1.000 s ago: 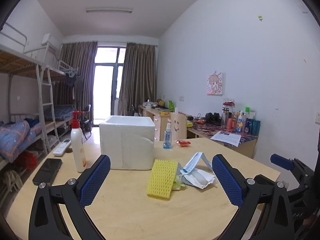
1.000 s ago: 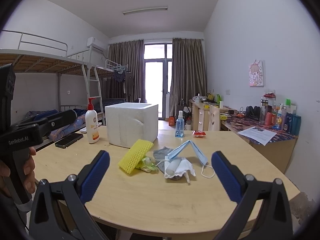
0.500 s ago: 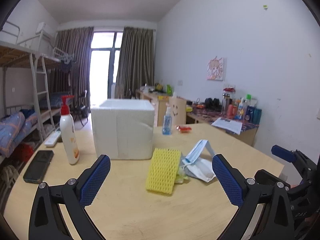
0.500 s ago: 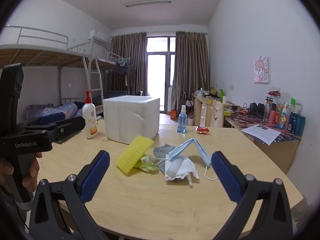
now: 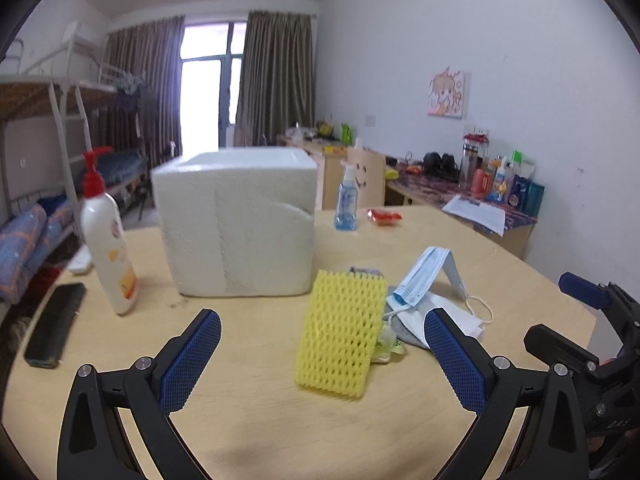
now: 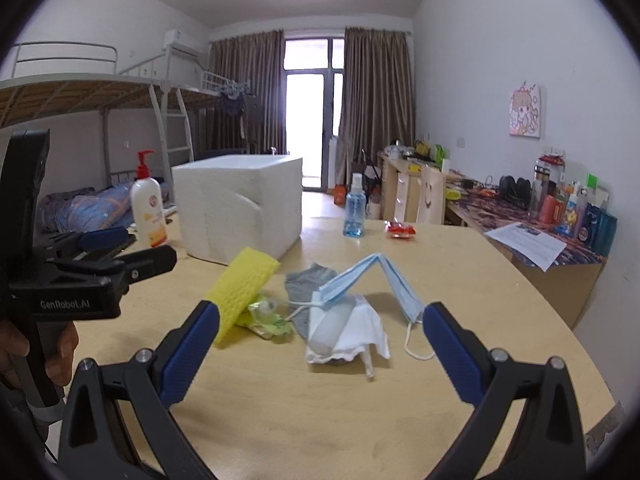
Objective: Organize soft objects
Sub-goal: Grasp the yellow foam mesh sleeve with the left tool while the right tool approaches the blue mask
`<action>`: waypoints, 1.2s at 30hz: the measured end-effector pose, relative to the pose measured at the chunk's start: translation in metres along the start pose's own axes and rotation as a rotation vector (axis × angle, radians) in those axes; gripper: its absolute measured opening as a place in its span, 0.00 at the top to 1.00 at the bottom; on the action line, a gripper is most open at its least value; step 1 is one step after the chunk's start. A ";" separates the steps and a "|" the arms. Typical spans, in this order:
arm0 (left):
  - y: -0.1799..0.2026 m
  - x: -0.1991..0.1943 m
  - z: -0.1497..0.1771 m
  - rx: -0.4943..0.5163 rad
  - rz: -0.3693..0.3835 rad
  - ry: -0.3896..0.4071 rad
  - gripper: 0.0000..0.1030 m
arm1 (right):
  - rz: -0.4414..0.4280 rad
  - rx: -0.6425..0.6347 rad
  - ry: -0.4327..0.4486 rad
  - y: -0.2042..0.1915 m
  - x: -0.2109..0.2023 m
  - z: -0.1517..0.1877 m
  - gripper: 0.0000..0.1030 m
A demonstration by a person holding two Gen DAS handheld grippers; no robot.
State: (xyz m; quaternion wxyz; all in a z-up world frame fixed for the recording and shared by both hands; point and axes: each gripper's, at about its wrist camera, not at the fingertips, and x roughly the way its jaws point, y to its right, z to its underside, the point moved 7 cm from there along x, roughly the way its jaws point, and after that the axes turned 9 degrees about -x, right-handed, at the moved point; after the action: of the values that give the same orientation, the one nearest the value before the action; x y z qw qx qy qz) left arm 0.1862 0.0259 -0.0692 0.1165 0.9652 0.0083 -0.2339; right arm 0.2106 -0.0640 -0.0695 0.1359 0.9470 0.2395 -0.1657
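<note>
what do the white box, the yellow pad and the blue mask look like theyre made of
White box: likely expanded foam, with a matte, grainy surface and thick walls.
Yellow pad: probably soft foam netting, with an open diamond mesh and a dull finish.
Blue mask: seems to be thin non-woven fabric, pleated and folded into a tent, with white ear loops.

The right gripper hangs wide open and empty above the bench, its blue fingers framing a blue mask, white mask, grey sock and yellow sponge. A foam box stands behind. A hand holds the left gripper at left.
</note>
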 end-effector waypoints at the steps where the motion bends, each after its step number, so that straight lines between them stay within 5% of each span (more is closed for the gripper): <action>1: 0.001 0.006 0.000 -0.007 0.008 -0.018 0.01 | -0.001 0.006 -0.009 0.004 0.003 0.000 0.00; 24: 0.009 0.100 -0.004 0.023 0.061 -0.280 0.01 | -0.046 0.036 -0.208 0.040 0.081 -0.010 0.00; 33: 0.002 0.106 0.003 0.003 0.109 -0.312 0.13 | -0.027 0.052 -0.274 0.058 0.102 -0.005 0.00; 36: 0.003 0.107 0.004 0.024 0.107 -0.314 0.27 | -0.031 0.069 -0.288 0.063 0.109 -0.004 0.00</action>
State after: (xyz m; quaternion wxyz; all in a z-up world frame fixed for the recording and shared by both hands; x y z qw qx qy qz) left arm 0.2799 0.0177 -0.1202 0.1169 0.9173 -0.0642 -0.3753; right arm 0.3339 -0.0714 -0.0961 0.1335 0.9138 0.2261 -0.3100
